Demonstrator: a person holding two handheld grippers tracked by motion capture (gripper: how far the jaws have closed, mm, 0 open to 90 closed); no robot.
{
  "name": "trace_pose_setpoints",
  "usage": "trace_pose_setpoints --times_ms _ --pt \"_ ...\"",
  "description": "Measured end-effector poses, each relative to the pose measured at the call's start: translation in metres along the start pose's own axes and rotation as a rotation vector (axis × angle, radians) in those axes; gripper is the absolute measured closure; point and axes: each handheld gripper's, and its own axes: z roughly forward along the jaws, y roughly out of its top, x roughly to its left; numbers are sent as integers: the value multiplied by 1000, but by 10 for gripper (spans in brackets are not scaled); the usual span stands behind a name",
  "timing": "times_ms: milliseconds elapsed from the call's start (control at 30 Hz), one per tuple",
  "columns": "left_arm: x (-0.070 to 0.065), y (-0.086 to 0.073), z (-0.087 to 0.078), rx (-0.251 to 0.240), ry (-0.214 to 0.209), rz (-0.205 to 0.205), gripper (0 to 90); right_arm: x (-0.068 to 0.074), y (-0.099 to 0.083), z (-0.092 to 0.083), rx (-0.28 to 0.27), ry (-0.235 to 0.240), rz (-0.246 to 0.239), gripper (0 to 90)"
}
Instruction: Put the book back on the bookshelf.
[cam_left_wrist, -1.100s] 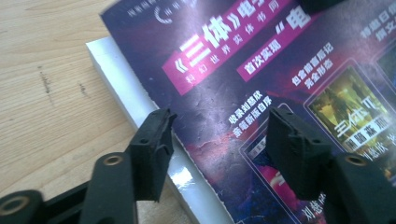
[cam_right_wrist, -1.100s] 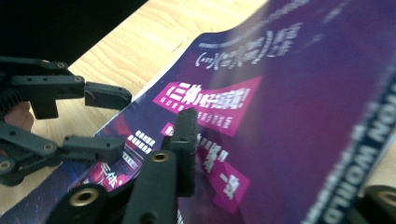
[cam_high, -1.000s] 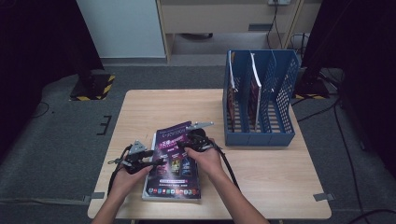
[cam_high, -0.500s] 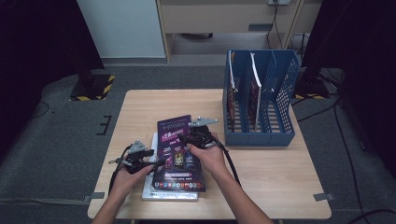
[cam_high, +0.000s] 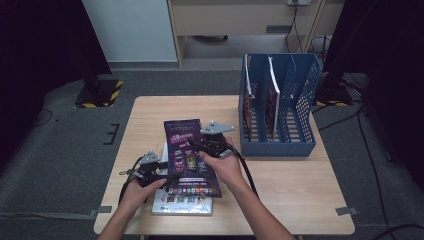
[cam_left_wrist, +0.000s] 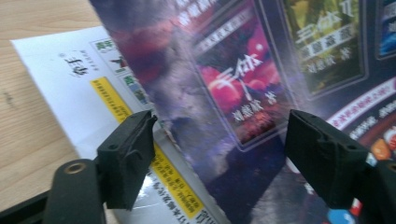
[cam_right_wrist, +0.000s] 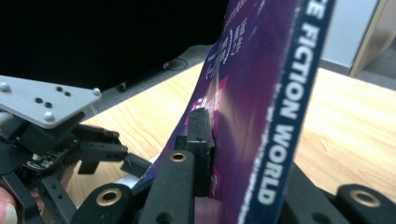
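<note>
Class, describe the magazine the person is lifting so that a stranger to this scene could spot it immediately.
Start at the wooden table and look to its near left part, left of the blue file rack. There the right gripper clamps a purple magazine by its edge. Unlike the white booklet lying flat beneath it, it is dark, glossy and tilted up.

A purple magazine (cam_high: 190, 155) with a glossy cover of coloured panels and white lettering is seen near the front middle of the table. Its far edge is raised, so that it is tilted up from a second, white-covered magazine (cam_high: 181, 204) lying flat beneath it. White lettering is carried along the dark blue spine (cam_right_wrist: 285, 107). A yellow strip is printed on the white magazine's cover (cam_left_wrist: 70, 88), which is partly covered by the purple one.
</note>
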Motion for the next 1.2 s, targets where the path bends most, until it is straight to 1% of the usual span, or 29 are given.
trace_pose_setpoints --times_ms 33,67,100,200,267,333,367,400,467,533,600,633,733,767,933,967,1000,1200 --pt "0 0 0 0 0 0 247 0 0 0 0 0 0 818" --pt "-1 0 0 1 -9 -5 247 0 0 0 -6 3 -6 819" --pt "-3 0 0 8 -13 2 284 1 1 0 -13 9 -10 820" --pt "-4 2 -2 14 -2 13 279 2 1 -1 -23 15 -18 821" --pt "-4 2 -3 8 -2 6 301 2 1 -1 -30 18 -19 823" --pt "0 2 -4 5 -9 -11 337 4 2 -2 -47 35 -32 826" --pt "0 1 -5 3 -8 -20 358 5 2 -2 -51 44 -38 827" --pt "0 1 -5 3 -8 -20 386 5 2 -2 -51 44 -38 827" --pt "4 2 -9 -9 -8 -37 459 7 2 -2 -56 50 -50 829" --pt "5 2 -10 -15 -5 -43 556 7 2 -2 -56 53 -51 830" --pt "6 2 -12 -19 1 -48 627 7 2 -3 -56 54 -48 831" --pt "7 2 -13 -18 2 -45 627 6 2 -3 -56 56 -47 831" --pt "9 3 -14 -14 -5 -57 696 5 1 -3 -57 59 -45 830" --pt "9 3 -15 -13 -7 -61 706 5 1 -3 -56 60 -45 829" --pt "9 4 -16 -11 -3 -54 732 4 1 -4 -49 64 -34 822" --pt "8 5 -17 -15 -1 -51 739 4 1 -4 -46 65 -35 820" --pt "9 6 -17 -23 3 -36 742 3 2 -5 -43 66 -32 816" --pt "8 9 -21 -43 16 -15 758 1 4 -7 -45 76 -25 810"
